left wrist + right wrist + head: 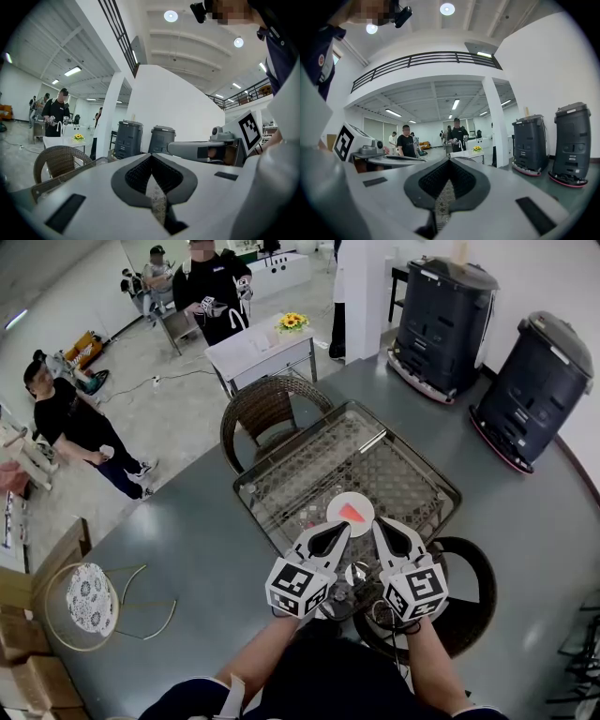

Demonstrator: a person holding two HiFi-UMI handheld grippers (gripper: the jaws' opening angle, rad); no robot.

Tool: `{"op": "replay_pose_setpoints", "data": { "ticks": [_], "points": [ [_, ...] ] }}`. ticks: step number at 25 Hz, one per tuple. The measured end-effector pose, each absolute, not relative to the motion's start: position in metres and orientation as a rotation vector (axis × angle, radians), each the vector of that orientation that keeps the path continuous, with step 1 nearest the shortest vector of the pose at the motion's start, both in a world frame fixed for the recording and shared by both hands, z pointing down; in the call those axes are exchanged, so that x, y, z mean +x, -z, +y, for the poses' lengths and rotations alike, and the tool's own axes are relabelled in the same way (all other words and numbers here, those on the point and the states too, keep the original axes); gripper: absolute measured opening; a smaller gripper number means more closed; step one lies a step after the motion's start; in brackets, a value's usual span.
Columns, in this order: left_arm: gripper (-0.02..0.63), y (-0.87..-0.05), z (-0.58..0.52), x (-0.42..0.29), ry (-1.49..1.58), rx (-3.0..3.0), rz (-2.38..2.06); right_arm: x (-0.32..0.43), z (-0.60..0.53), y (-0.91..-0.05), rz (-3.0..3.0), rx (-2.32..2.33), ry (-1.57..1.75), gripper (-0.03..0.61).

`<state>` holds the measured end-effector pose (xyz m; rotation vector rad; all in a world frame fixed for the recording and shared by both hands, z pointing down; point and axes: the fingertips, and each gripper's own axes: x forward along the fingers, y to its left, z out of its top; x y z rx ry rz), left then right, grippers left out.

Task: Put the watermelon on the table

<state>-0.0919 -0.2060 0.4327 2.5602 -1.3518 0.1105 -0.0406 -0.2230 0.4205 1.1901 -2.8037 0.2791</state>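
A red watermelon wedge (pixel 352 513) lies on a small round white plate (pixel 367 504) on the glass-topped wicker table (pixel 309 479), near its front edge. My left gripper (pixel 344 525) is shut and empty, its tip at the plate's near left edge. My right gripper (pixel 378 521) is also shut and empty, its tip at the plate's near right edge. In the left gripper view the left gripper (pixel 151 156) has its jaws meeting at the tip with nothing held. The right gripper view shows the same for the right gripper (pixel 449 160). The watermelon is hidden in both gripper views.
A wicker chair (pixel 266 409) stands behind the table and another (pixel 472 589) at its near right. Two dark grey machines (pixel 443 320) (pixel 533 390) stand at the back right. People stand at the left and back, by a white table with yellow flowers (pixel 292 322). A round stool (pixel 90 597) is near left.
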Motion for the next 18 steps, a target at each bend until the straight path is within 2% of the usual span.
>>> {"op": "replay_pose_setpoints", "data": {
  "ticks": [18],
  "points": [
    [0.005,-0.4291,-0.2031,-0.0899,-0.101,2.558,-1.359,-0.0396,-0.2198,-0.4190,-2.815,1.179,-0.270,0.000]
  ]
}}
